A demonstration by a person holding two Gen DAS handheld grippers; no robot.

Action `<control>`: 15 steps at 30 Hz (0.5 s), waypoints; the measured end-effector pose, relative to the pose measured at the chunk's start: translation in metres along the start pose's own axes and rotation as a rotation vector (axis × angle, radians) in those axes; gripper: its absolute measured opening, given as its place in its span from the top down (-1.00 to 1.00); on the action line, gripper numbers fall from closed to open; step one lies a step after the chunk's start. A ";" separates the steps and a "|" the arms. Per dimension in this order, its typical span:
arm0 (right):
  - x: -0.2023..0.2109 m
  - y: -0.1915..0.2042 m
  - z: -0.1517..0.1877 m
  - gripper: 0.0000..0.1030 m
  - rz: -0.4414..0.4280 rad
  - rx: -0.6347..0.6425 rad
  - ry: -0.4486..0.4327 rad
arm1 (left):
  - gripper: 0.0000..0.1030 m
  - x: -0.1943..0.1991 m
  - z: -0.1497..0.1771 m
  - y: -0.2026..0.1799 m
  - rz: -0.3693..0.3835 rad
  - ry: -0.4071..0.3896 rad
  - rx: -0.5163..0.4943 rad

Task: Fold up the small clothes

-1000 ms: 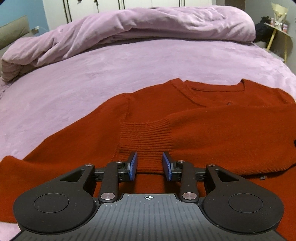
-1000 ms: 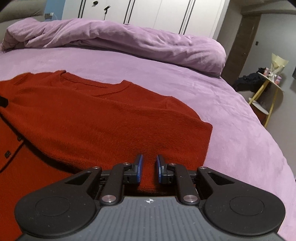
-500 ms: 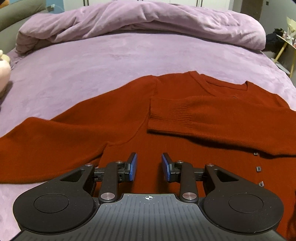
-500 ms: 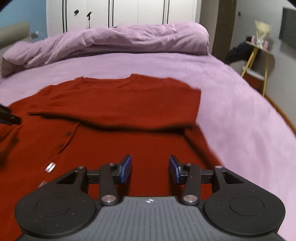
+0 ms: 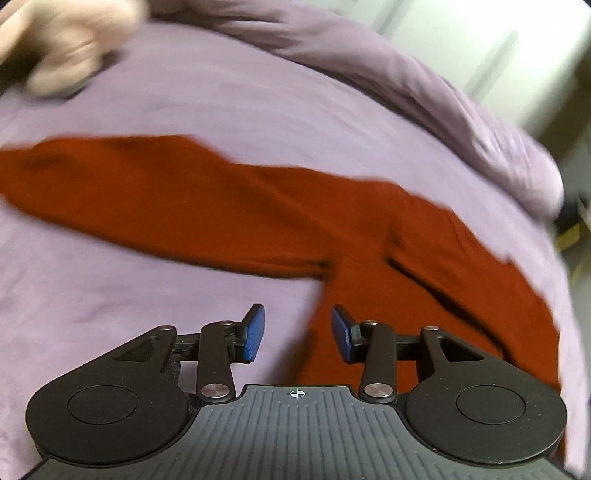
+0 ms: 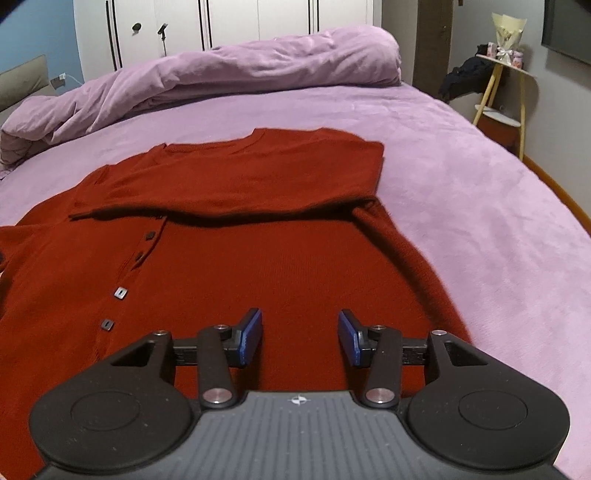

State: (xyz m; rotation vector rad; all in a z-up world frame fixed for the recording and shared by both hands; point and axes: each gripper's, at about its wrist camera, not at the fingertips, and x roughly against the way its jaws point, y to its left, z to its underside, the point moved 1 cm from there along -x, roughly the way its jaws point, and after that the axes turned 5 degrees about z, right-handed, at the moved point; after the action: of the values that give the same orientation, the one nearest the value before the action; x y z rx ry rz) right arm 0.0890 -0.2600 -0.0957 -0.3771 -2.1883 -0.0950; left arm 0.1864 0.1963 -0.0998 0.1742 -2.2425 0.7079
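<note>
A rust-red buttoned cardigan [image 6: 258, 266] lies flat on the purple bed. Its right sleeve [image 6: 236, 184] is folded across the chest. In the blurred, tilted left wrist view, the other sleeve [image 5: 155, 192] stretches out to the left over the sheet. My left gripper [image 5: 297, 334] hovers near the cardigan's side edge, its jaws opening with nothing between them. Over the lower front of the cardigan my right gripper [image 6: 300, 338] stands open, empty.
A rolled purple duvet [image 6: 229, 74] lies along the far side of the bed. A pale soft object [image 5: 62, 48] rests at the top left in the left wrist view. A small yellow-legged side table [image 6: 506, 85] stands beyond the bed's right edge. White wardrobe doors [image 6: 229, 22] fill the back wall.
My left gripper swung left off the cardigan's body toward the outstretched sleeve, rolled, and widened. My right gripper let go of the folded sleeve, opened and drew back over the lower front.
</note>
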 end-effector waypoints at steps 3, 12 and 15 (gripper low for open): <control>0.001 0.007 -0.002 0.12 -0.020 0.016 -0.002 | 0.16 0.012 -0.011 0.060 -0.035 -0.045 0.144; -0.008 0.008 -0.012 0.12 -0.027 -0.045 0.029 | 0.46 0.029 -0.038 0.194 -0.018 -0.234 0.575; -0.009 0.010 -0.012 0.12 -0.018 -0.034 0.037 | 0.75 0.021 -0.043 0.224 0.029 -0.256 0.715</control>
State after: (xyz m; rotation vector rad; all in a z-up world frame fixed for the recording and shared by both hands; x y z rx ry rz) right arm 0.1064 -0.2550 -0.0957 -0.3727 -2.1564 -0.1484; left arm 0.1247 0.4088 -0.1583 0.6058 -2.1277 1.5547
